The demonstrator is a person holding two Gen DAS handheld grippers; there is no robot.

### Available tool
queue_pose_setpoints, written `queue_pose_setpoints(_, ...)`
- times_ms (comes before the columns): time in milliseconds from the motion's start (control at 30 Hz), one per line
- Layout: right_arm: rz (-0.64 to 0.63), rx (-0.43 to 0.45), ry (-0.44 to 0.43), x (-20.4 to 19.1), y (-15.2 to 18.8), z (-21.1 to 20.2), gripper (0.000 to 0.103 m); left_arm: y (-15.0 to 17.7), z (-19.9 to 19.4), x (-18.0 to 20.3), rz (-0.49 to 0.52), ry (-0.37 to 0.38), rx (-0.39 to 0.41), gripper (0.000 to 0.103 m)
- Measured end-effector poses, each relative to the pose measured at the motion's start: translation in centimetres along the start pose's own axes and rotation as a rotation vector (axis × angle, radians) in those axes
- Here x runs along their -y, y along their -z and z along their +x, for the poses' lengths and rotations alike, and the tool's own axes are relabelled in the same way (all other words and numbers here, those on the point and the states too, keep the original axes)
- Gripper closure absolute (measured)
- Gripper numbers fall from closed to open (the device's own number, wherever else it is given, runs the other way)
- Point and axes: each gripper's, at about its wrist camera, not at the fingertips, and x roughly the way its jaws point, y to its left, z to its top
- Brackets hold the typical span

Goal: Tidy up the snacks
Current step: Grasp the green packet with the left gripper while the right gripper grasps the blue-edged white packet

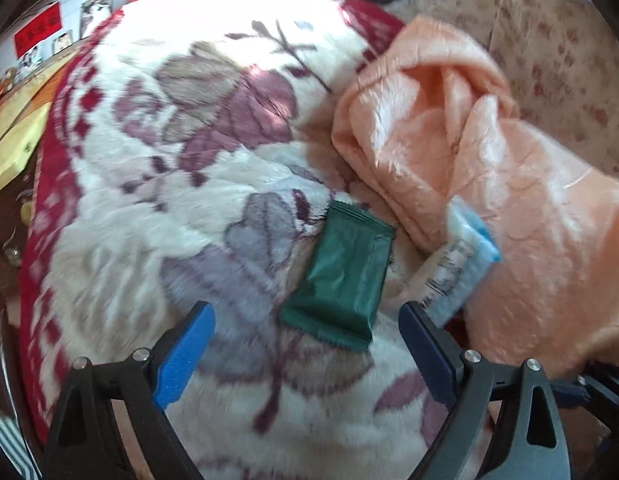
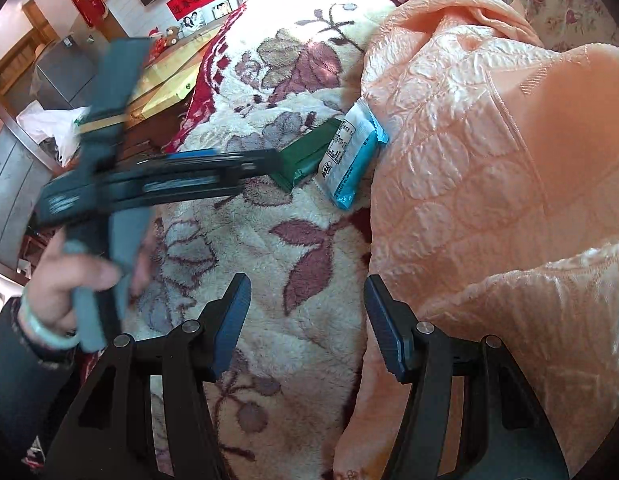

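Observation:
A dark green snack packet (image 1: 341, 276) lies on the flowered fleece blanket (image 1: 149, 240). A light-blue and white packet (image 1: 461, 264) leans against the peach blanket just to its right. My left gripper (image 1: 307, 320) is open, hovering low, with the green packet's near end between and just ahead of its blue fingertips; the pads do not touch it. In the right wrist view the left gripper (image 2: 265, 166) is blurred, held by a hand (image 2: 69, 280), its tip by the green packet (image 2: 309, 152) next to the blue packet (image 2: 351, 160). My right gripper (image 2: 308, 300) is open and holds nothing, nearer over the fleece.
A crumpled peach blanket (image 2: 489, 160) is piled along the right side, against both packets. A rose-print pillow (image 1: 549, 40) sits at the back right. The bed's red-bordered edge (image 1: 49, 200) drops off on the left beside a yellow table (image 2: 165, 80).

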Motion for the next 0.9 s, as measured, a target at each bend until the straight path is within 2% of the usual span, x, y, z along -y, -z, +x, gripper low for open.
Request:
queue_pose_setpoints(200,0.015,-0.021,-0.012,0.3,0.1,0.6,0.044,-2.1,2.2,1.5,0.038,0.014,-0.03,0.009)
queue_pose_setpoints(400,0.018,-0.024,-0.02,0.3,0.0,0.8,0.044,-1.7,2.9,2.3,0.101,-0.001,-0.029,0.011)
queue_pose_setpoints(467,0.023,-0.025,-0.021,0.4,-0.1,0.9,0.044,-1.7,2.8,2.1,0.1,-0.016,-0.024,0.023)
queue_pose_setpoints(533,0.025,-0.032,-0.018,0.4,-0.1,1.2,0.044,-1.5,2.6,1.8,0.083,-0.018,-0.014,0.039)
queue_pose_setpoints(567,0.024,-0.036,-0.017,0.4,-0.1,1.3,0.044,-1.5,2.4,1.4,0.066,-0.011,-0.009,0.043)
queue_pose_setpoints(600,0.021,-0.037,-0.015,0.3,-0.1,1.3,0.044,-1.5,2.2,0.9,0.061,-0.021,-0.003,0.056)
queue_pose_setpoints(833,0.002,-0.015,0.008,0.1,-0.5,1.2,0.044,0.2,0.3,-0.3,0.071,-0.016,0.018,0.059)
queue_pose_setpoints(900,0.003,-0.01,0.013,0.0,-0.9,1.5,0.044,1.1,-1.0,-1.8,0.053,-0.018,0.021,0.059)
